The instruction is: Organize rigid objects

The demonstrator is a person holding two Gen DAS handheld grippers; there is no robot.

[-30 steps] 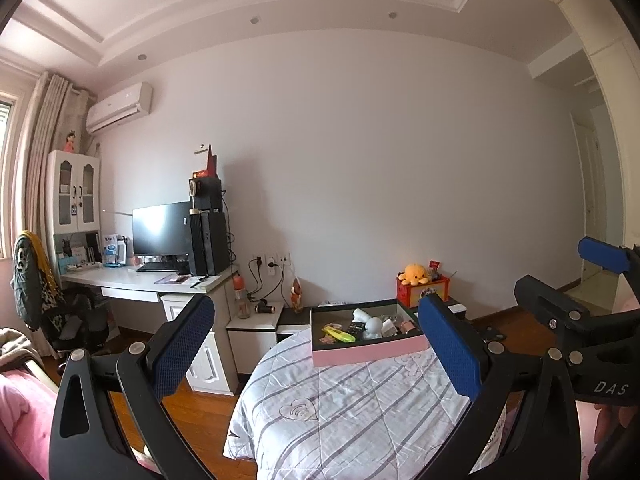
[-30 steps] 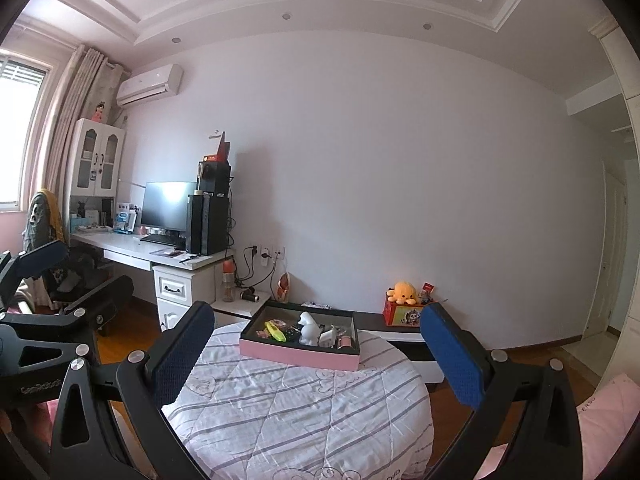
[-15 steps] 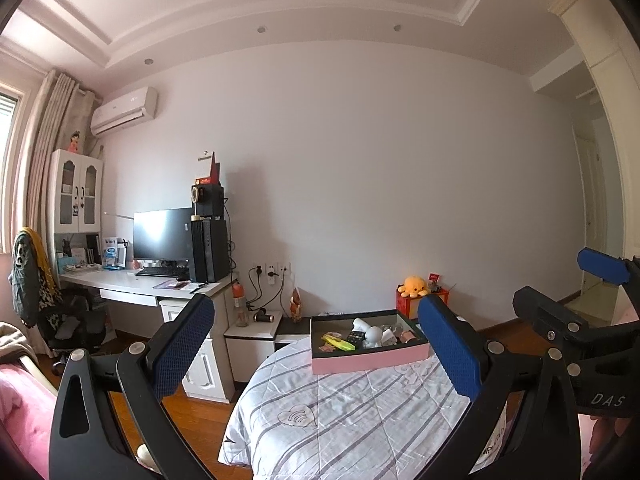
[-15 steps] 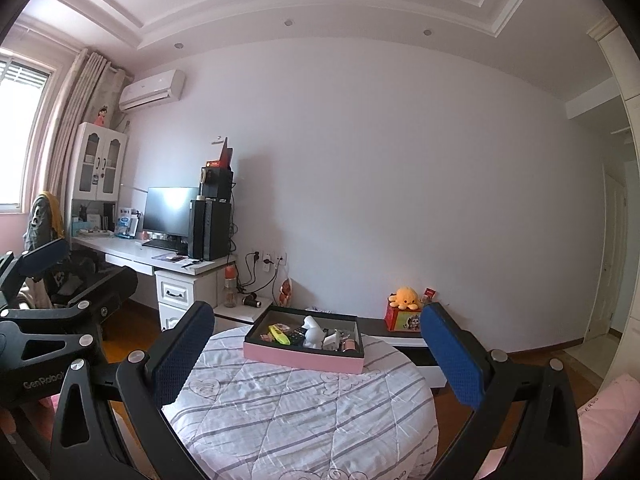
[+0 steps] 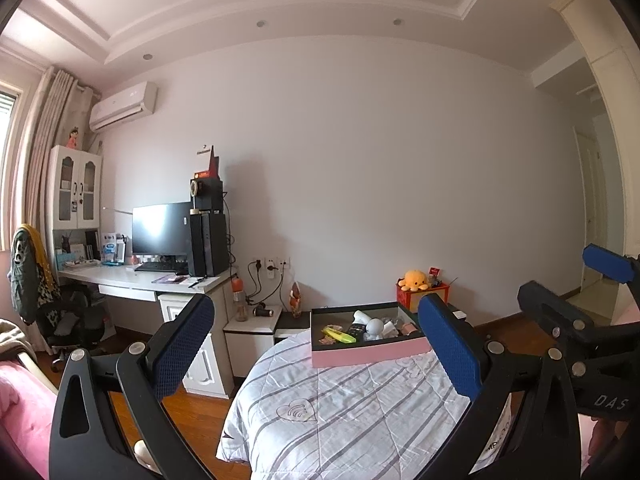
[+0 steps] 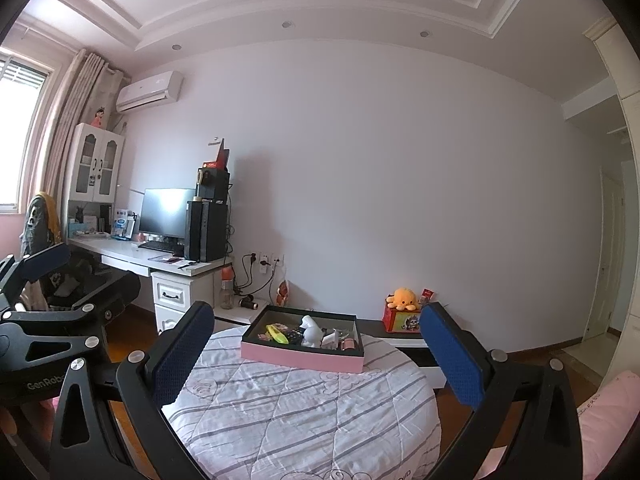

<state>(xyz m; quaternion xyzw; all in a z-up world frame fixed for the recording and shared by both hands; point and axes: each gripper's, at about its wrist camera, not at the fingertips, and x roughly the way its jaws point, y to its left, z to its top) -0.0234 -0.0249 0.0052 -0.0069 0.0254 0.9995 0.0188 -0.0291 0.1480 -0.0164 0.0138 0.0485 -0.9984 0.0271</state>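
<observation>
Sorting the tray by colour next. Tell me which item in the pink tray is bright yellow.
The elongated yellow item lying flat at the left end of the pink tray. The figurine beside it is white; the other pieces are dark or pinkish.

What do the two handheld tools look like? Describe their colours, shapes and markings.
Both match. The left tool and right tool each have a black plastic frame with triangular cut-outs and silver round bolts, ending in two flat fingers faced with textured blue pads. White lettering marks the bodies: "GenRob" shows on the left tool's side in the right wrist view, "DAS" on the right tool's side in the left wrist view.
</observation>
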